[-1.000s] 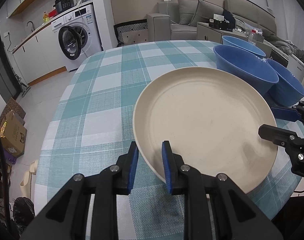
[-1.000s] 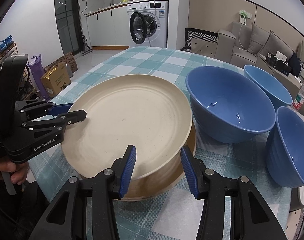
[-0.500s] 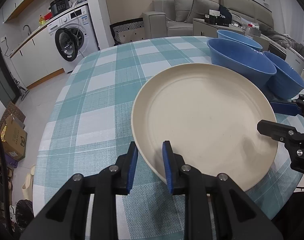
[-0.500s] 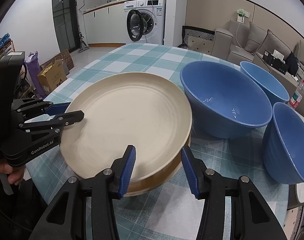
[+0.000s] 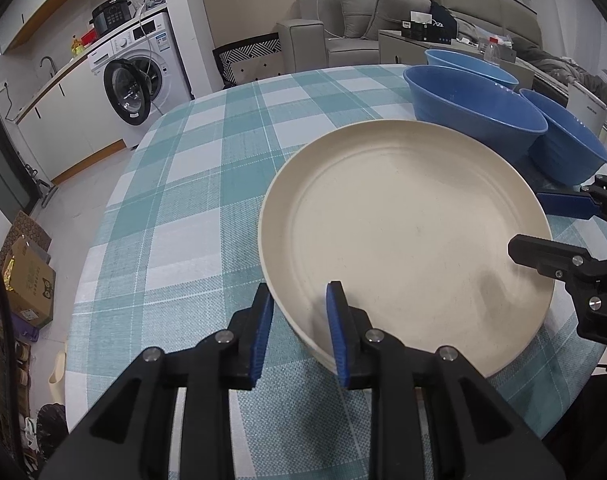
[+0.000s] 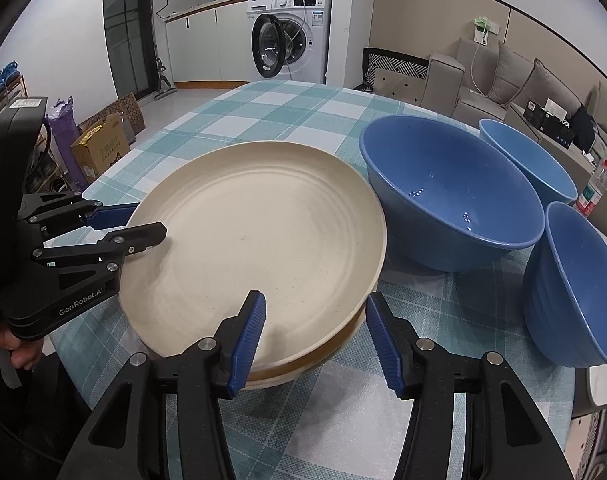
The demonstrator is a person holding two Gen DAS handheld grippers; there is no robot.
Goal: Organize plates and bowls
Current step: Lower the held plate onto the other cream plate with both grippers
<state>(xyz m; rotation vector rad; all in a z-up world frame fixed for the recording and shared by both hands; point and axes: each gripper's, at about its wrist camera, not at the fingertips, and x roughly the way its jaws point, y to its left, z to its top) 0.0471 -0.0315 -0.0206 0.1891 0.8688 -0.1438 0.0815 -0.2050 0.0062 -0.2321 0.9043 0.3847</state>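
Note:
A cream plate (image 5: 407, 236) rests on a second plate (image 6: 327, 354) of the same kind on the checked table. My left gripper (image 5: 299, 322) straddles the top plate's near rim, jaws a little apart; whether the pads touch it is unclear. It also shows in the right wrist view (image 6: 131, 224). My right gripper (image 6: 315, 336) is open around the stack's other edge, one finger over the plate, one outside. Three blue bowls stand beside the stack: a large one (image 6: 451, 192), one behind it (image 6: 531, 160), one at the right (image 6: 579, 284).
The round table has a teal and white checked cloth (image 5: 207, 176). Its edge drops to the floor on the left. A washing machine (image 5: 139, 80), a sofa (image 5: 383, 16) and a cardboard box (image 5: 27, 280) stand beyond it.
The top plate has come down onto the lower plate. My left gripper's jaws have opened slightly on the rim. My right gripper stays open.

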